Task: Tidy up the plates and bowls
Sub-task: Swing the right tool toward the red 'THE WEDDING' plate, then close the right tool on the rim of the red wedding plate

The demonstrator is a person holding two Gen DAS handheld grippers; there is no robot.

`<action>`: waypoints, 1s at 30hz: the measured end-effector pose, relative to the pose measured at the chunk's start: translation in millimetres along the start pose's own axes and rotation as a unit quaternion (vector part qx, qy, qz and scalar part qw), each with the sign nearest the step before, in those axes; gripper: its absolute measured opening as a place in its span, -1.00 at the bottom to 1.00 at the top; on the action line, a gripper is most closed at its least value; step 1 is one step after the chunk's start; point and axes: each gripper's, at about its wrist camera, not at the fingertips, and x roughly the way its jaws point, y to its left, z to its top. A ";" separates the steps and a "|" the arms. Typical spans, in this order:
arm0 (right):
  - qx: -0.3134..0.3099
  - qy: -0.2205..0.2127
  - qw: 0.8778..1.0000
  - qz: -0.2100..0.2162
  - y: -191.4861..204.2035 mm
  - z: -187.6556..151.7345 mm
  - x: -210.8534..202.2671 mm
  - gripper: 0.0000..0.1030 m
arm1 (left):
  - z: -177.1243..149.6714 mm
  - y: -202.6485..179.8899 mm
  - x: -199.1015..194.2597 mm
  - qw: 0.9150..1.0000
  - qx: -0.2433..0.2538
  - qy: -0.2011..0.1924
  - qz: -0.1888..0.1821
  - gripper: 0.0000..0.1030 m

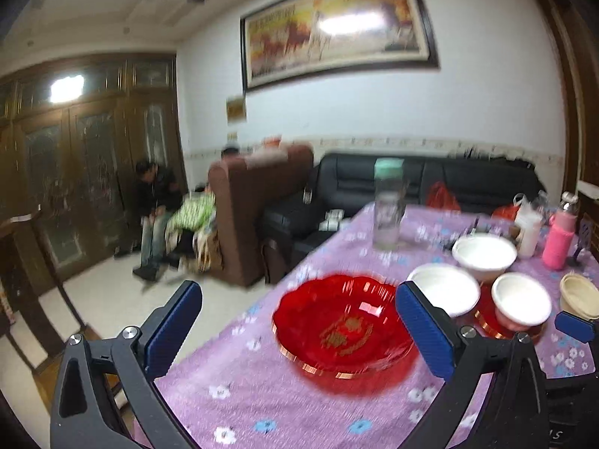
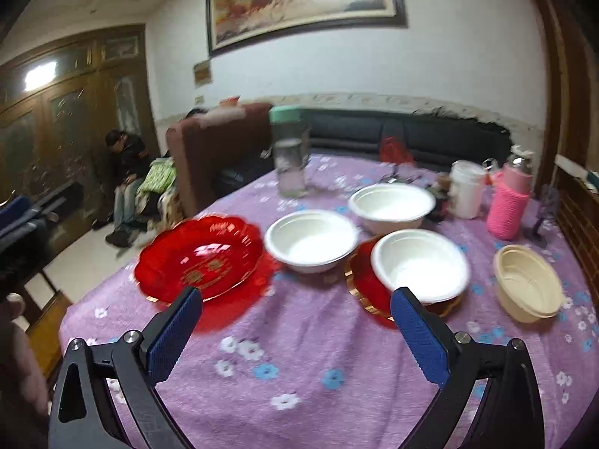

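Red plate: a scalloped, translucent red plate (image 2: 200,258) with gold lettering and gold rim sits at left centre of the right wrist view, on the purple floral tablecloth (image 2: 299,355).
Second plate: another red plate (image 2: 365,284) lies under the nearest white bowl (image 2: 421,265).
Other bowls: two white bowls (image 2: 310,239) (image 2: 391,204) stand behind, a beige bowl (image 2: 528,284) at right.
Left gripper (image 1: 299,333): jaws wide, empty, framing the scalloped plate.
Right gripper (image 2: 295,336): jaws wide, empty.
Advice: probably grip one rim edge firmly; thin plastic may flex or slip.
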 end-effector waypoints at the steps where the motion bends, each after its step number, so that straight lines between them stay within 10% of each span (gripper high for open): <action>1: 0.005 0.010 1.000 0.008 2.0 0.9 6.5 0.99 | -2.6 5.2 7.1 1.000 -0.004 0.017 -0.003 1.00; 14: 0.044 0.085 0.995 0.034 14.6 10.7 69.2 0.99 | -27.0 59.1 86.4 0.986 -0.001 0.167 0.019 1.00; 30: 0.076 0.150 0.985 0.026 26.7 19.2 149.8 0.89 | -5.2 77.9 221.8 0.958 -0.041 0.270 -0.084 1.00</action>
